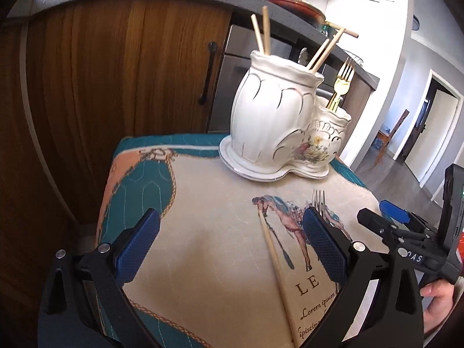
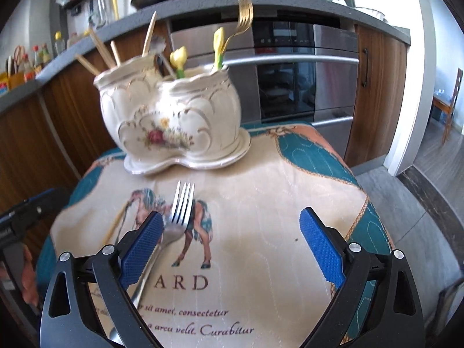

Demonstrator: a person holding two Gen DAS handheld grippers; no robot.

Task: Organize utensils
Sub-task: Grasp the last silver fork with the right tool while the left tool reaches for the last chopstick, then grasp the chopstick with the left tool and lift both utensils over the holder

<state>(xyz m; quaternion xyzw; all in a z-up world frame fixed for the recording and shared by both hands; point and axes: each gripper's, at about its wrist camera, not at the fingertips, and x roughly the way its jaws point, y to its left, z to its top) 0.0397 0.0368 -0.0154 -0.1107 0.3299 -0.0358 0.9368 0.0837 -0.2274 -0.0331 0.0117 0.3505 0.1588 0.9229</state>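
- The white ceramic double-pot utensil holder (image 2: 171, 121), with gold lines and a painted flower bunch, stands on its wavy saucer base at the far part of the small table with the beige and teal printed cloth (image 2: 261, 208).
- The bigger pot of the holder has several light wooden chopsticks (image 1: 265, 33) that lean out of its mouth; the smaller pot has a gold metal fork (image 1: 343, 82) with the prongs up, and the right wrist view shows there also two utensils with yellow tulip-shaped ends (image 2: 179, 58).
- A silver metal fork (image 2: 181, 206) lies flat on the cloth, on the printed horse, in front of the holder, prongs toward the holder.
- One light wooden chopstick (image 1: 274, 252) lies on the cloth just beside the silver fork, to its left.
- The left gripper (image 1: 232, 246) hangs with jaws wide and nothing between the pads; the loose chopstick lies under the gap, nearer to its right finger.
- The right gripper (image 2: 232, 246) has jaws wide and holds nothing; the fork handle passes under its left finger (image 2: 142, 249).
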